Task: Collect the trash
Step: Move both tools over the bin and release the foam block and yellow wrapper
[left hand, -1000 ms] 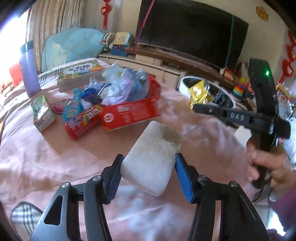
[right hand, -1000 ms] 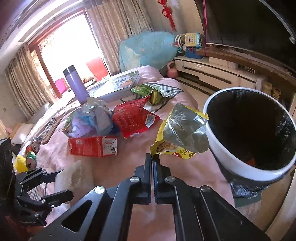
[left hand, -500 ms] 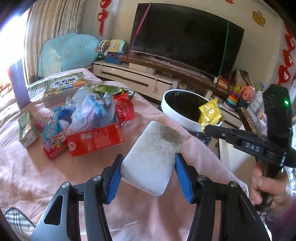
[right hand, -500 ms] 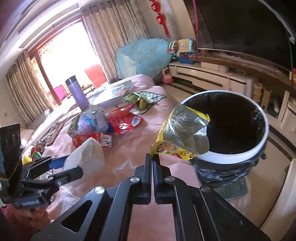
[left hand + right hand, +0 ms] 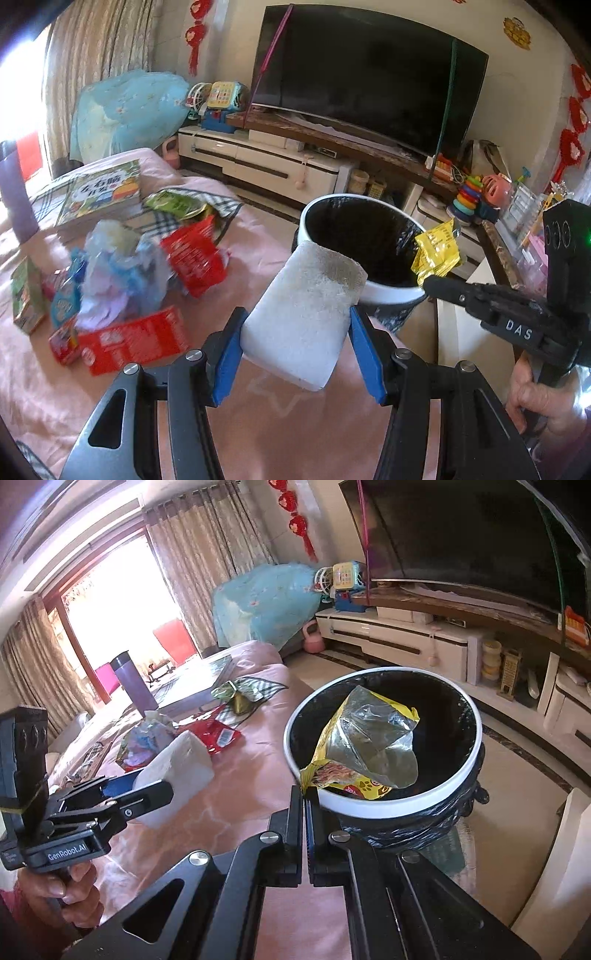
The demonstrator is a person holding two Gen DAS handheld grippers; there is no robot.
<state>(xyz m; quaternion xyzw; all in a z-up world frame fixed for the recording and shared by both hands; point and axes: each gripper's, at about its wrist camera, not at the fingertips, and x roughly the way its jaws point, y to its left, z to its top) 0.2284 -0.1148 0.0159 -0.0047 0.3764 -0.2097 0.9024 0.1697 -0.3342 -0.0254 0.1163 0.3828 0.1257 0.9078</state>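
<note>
My left gripper (image 5: 295,332) is shut on a white foam block (image 5: 303,314) and holds it above the pink table, just short of the white-rimmed bin (image 5: 388,293). My right gripper (image 5: 306,794) is shut on a corner of a yellow snack bag (image 5: 364,753), which hangs over the open bin (image 5: 476,746). The bag also shows in the left wrist view (image 5: 437,254), at the bin's right rim. The foam block shows in the right wrist view (image 5: 177,771), left of the bin.
Wrappers lie on the pink tablecloth (image 5: 55,391): red packets (image 5: 133,341), a crumpled plastic bag (image 5: 122,273), a green packet (image 5: 173,203), small cartons (image 5: 26,295). A book (image 5: 99,194) and a purple flask (image 5: 135,683) stand farther back. A TV (image 5: 365,74) stands on its cabinet behind the bin.
Both grippers have moved toward the bin. The yellow bag has gone from beside the rim to over the opening. The foam block has come up close to the near rim.
</note>
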